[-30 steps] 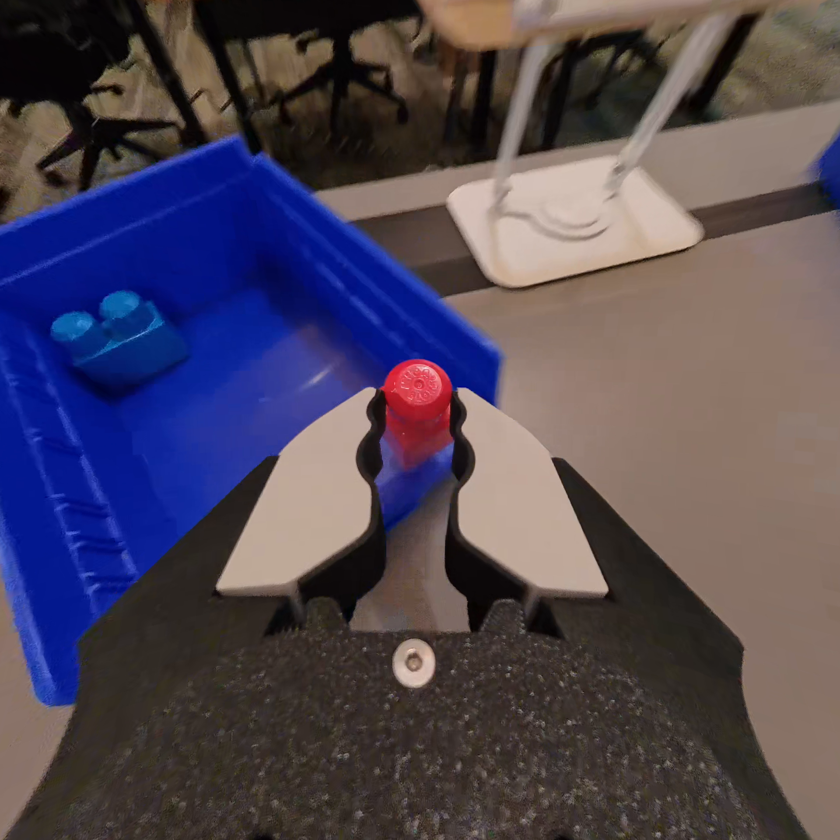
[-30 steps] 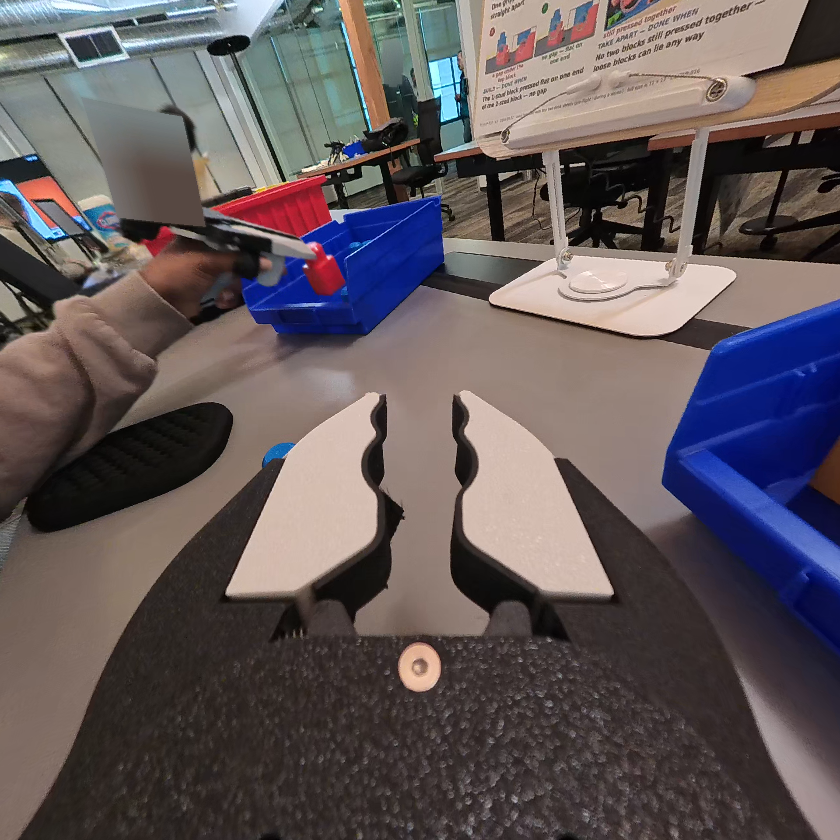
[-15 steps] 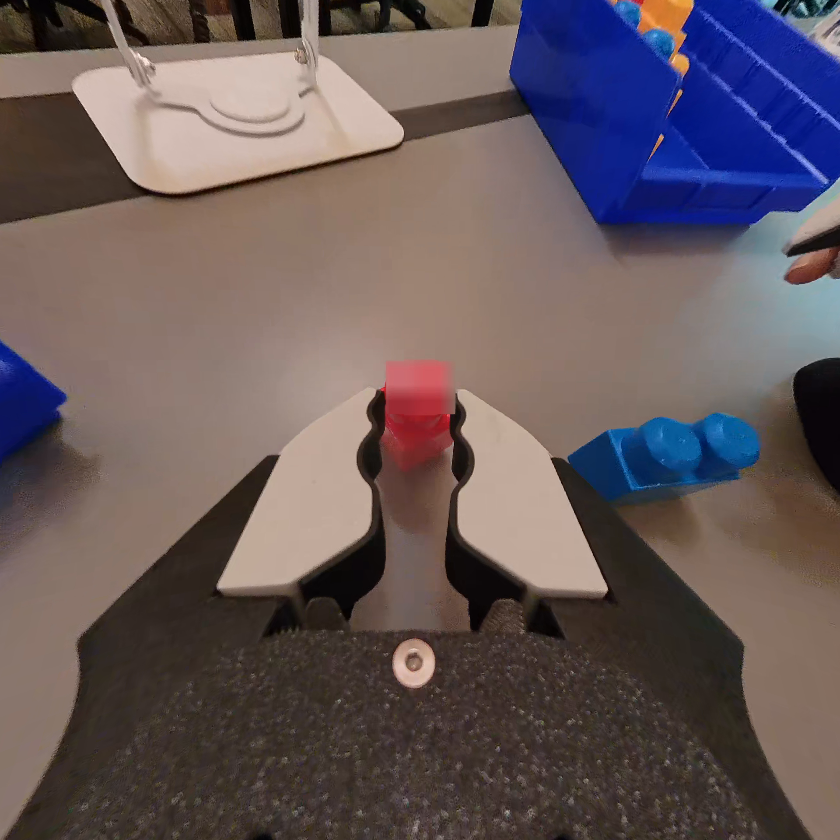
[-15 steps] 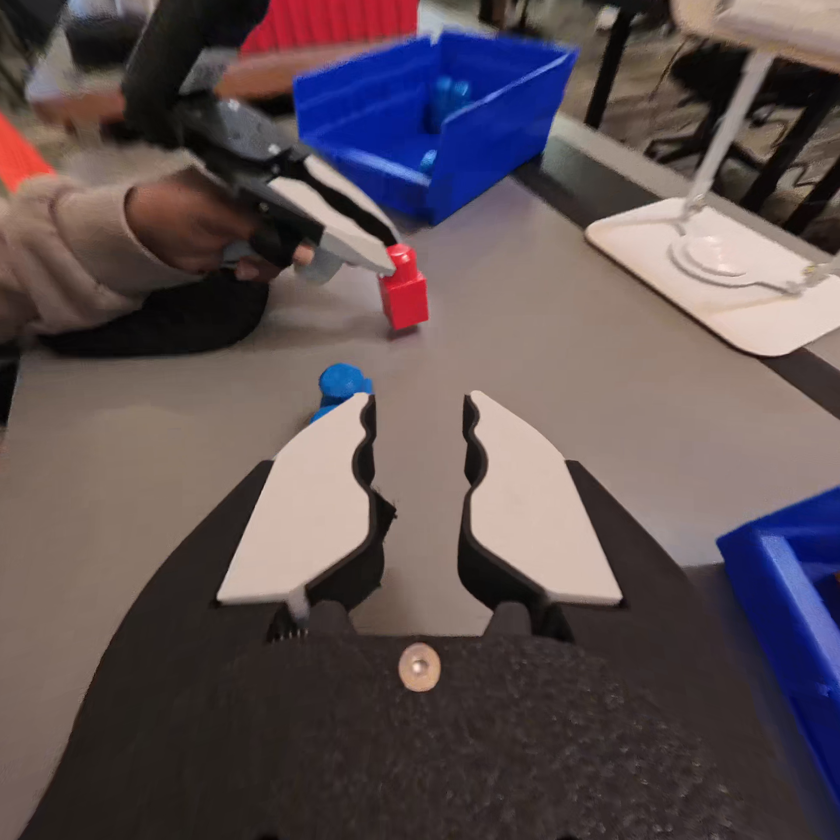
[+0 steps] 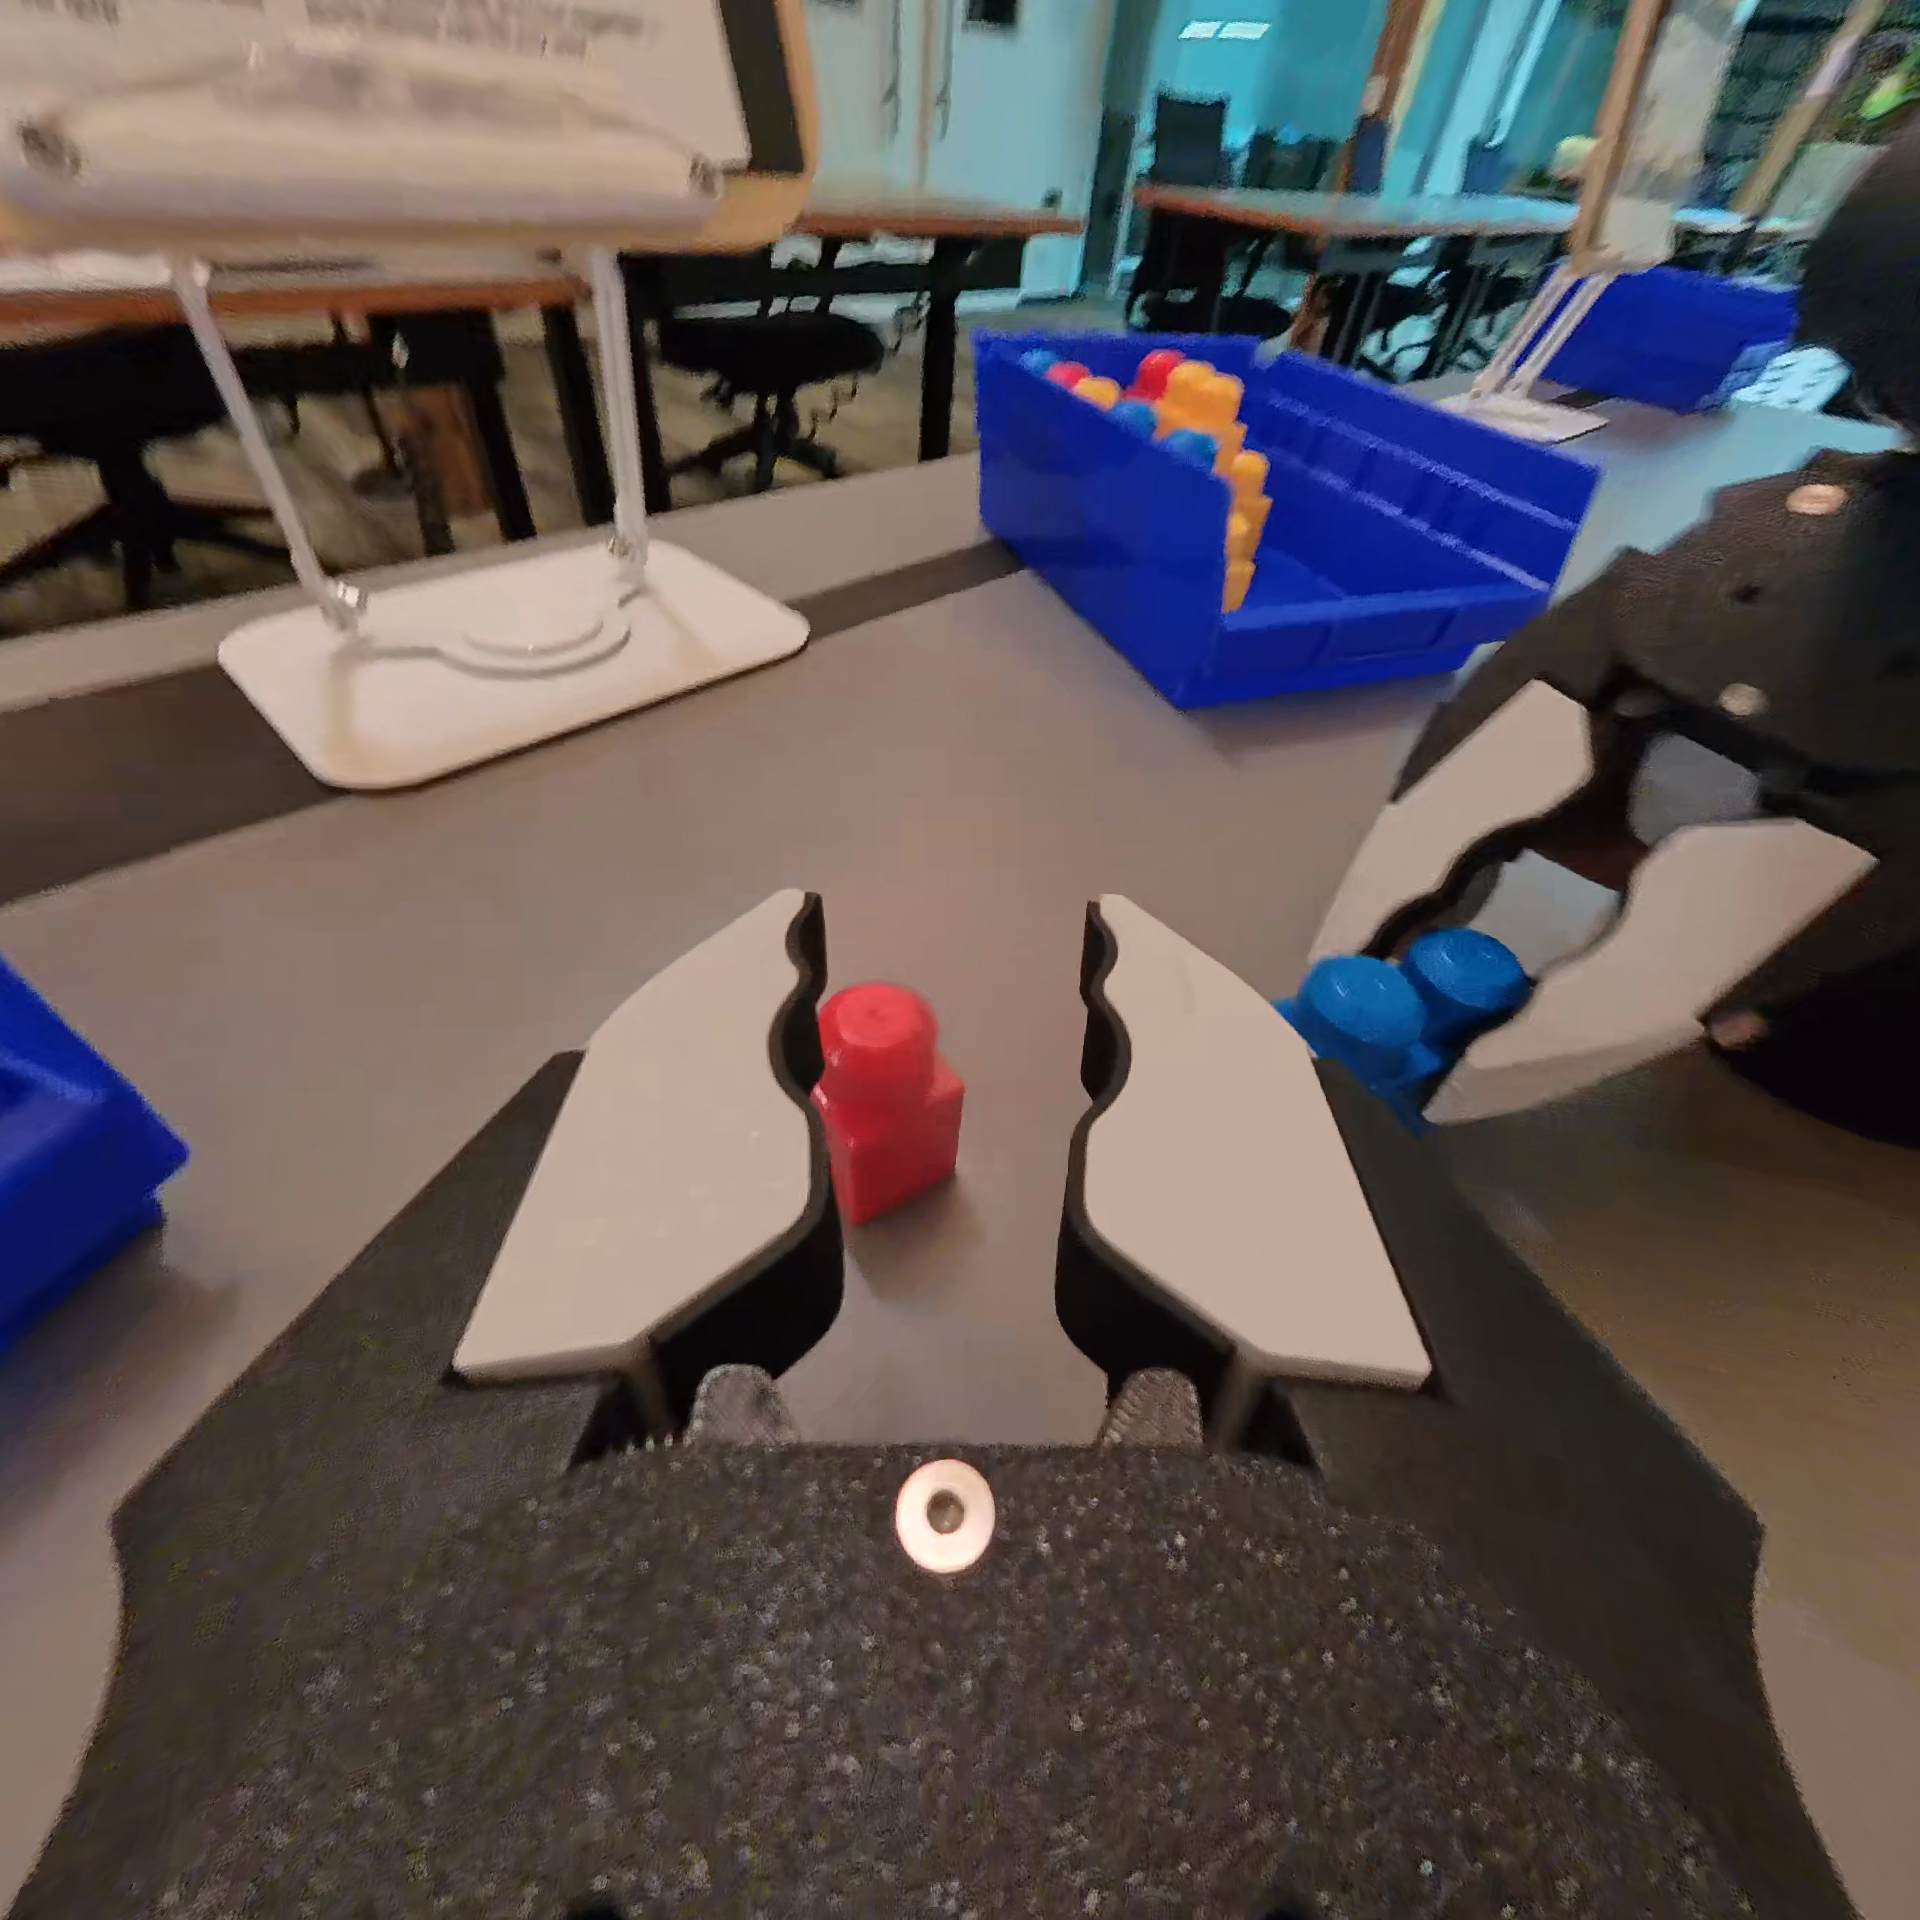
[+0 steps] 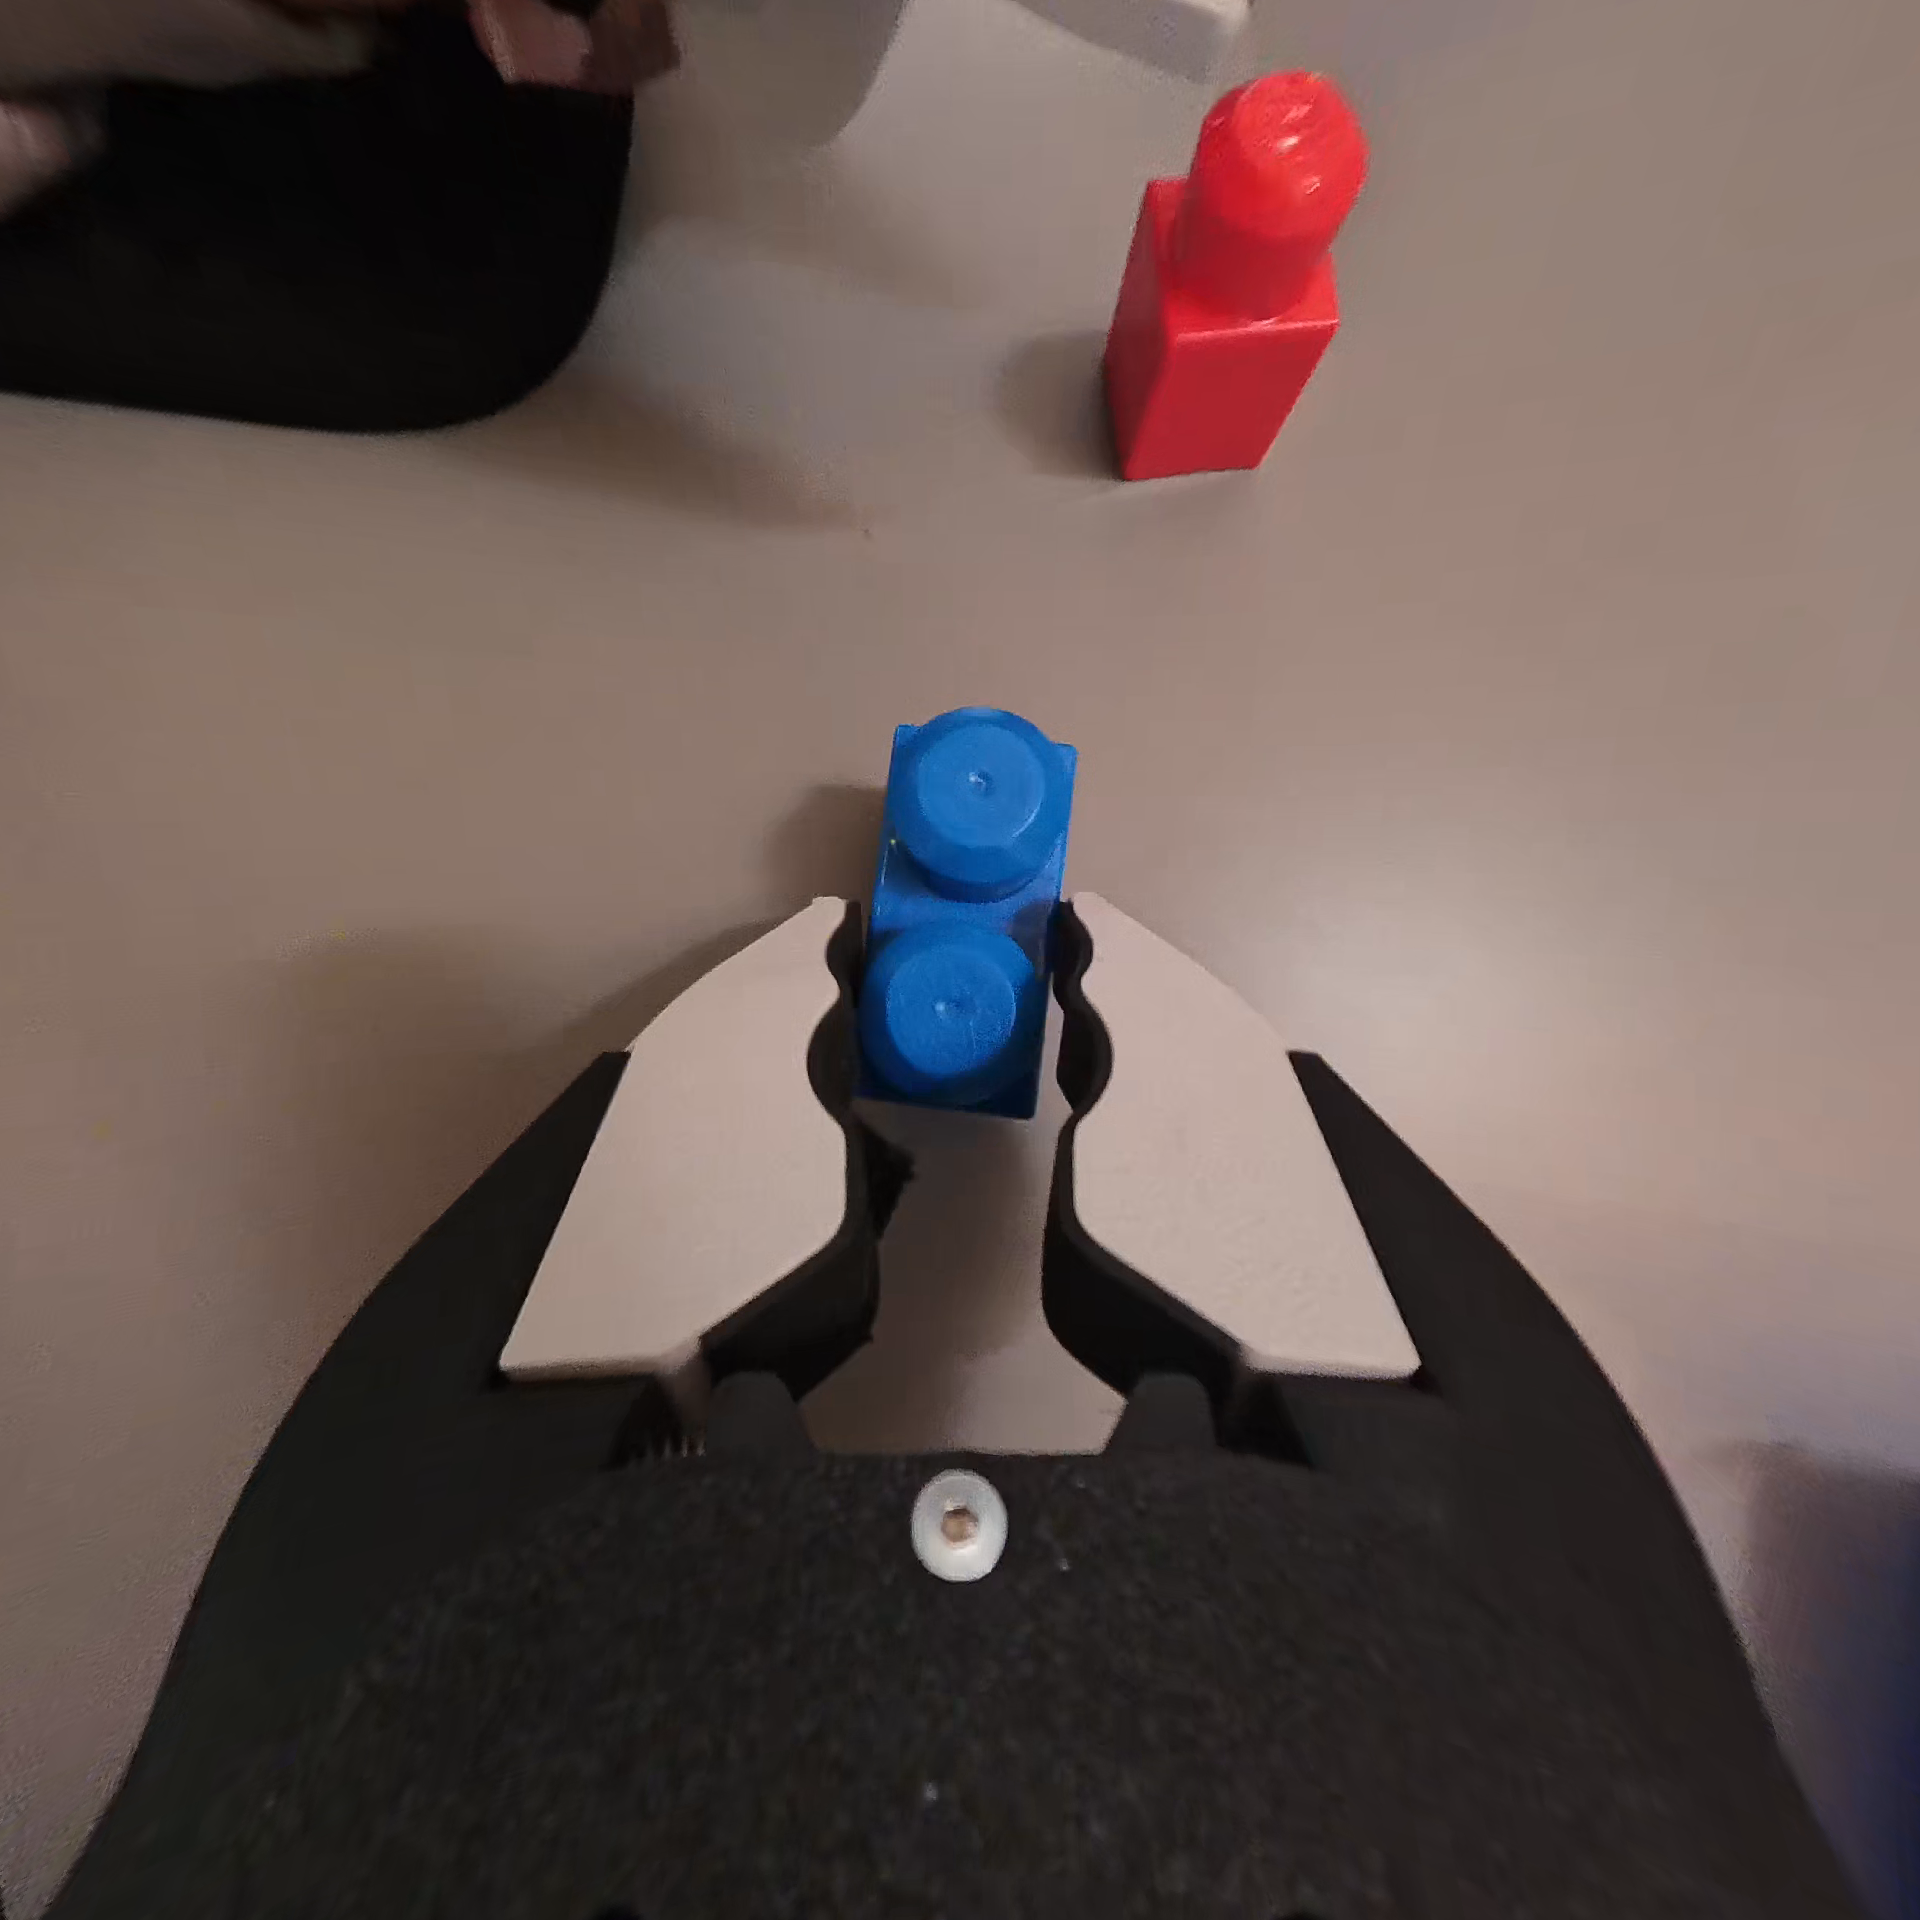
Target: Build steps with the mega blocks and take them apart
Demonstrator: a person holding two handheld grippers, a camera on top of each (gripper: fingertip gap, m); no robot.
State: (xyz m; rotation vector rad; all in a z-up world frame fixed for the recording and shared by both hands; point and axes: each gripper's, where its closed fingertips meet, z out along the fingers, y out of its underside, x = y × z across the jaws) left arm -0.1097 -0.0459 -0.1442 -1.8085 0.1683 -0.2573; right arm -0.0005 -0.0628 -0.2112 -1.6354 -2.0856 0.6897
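The left wrist view sits low and close over the grey surface (image 5: pixel 935 790), facing level across it toward a blue plastic bin (image 5: pixel 1288 540). The right wrist view looks steeply down from close above. Both share the red single-stud plastic block (image 5: pixel 883 1101) (image 6: pixel 1226 301) and the blue two-stud plastic block (image 5: pixel 1392 1003) (image 6: pixel 961 925).

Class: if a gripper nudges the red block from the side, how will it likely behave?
The red block looks like stiff moulded plastic, so it shouldn't bend. Taller than wide, it may tip. On the smooth grey table it could also slide.
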